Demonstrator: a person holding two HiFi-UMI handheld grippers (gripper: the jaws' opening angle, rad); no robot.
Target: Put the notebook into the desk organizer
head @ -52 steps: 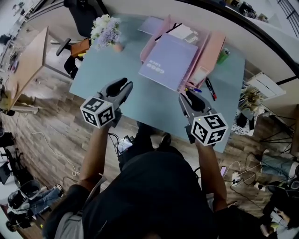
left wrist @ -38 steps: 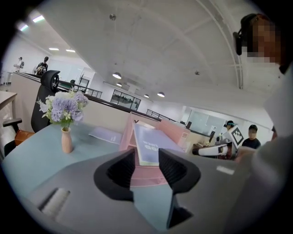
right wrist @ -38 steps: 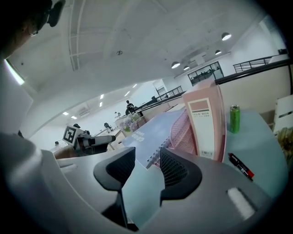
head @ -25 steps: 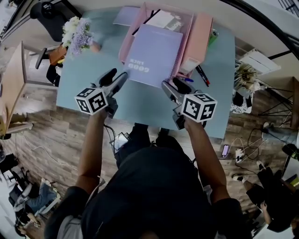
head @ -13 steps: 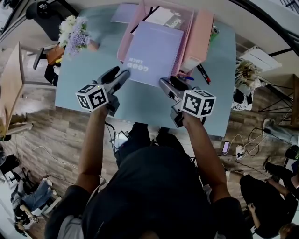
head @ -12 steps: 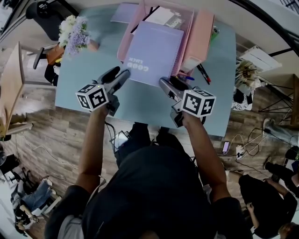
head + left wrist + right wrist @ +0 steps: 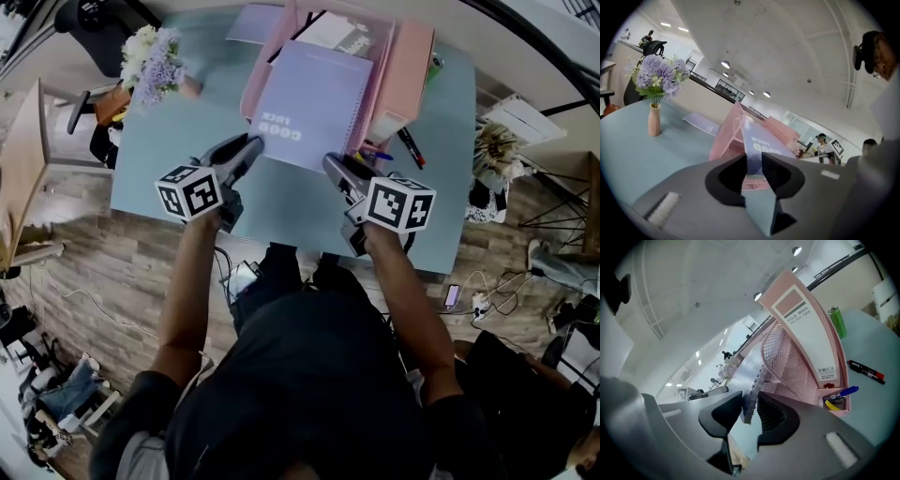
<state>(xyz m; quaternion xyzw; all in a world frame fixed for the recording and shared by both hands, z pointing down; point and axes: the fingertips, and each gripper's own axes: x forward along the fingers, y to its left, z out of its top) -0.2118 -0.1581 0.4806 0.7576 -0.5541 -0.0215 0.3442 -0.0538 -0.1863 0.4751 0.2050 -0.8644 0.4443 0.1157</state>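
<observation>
Both grippers have just closed down on the notebook (image 7: 314, 103). The left gripper (image 7: 247, 148) has gone narrow on the lower left corner. The right gripper (image 7: 333, 166) is pinching the spiral edge at the lower right. The notebook's sitting slanted, top end propped on the pink organizer (image 7: 412, 66) at the back of the bench (image 7: 169, 122). A marker (image 7: 410, 148) lies just right of the organizer.

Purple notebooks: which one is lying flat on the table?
The thin notebook lies flat near the far edge of the table, beside the pink organizer. The big notebook, marked GOOD LUCK, leans tilted against that organizer instead.
</observation>
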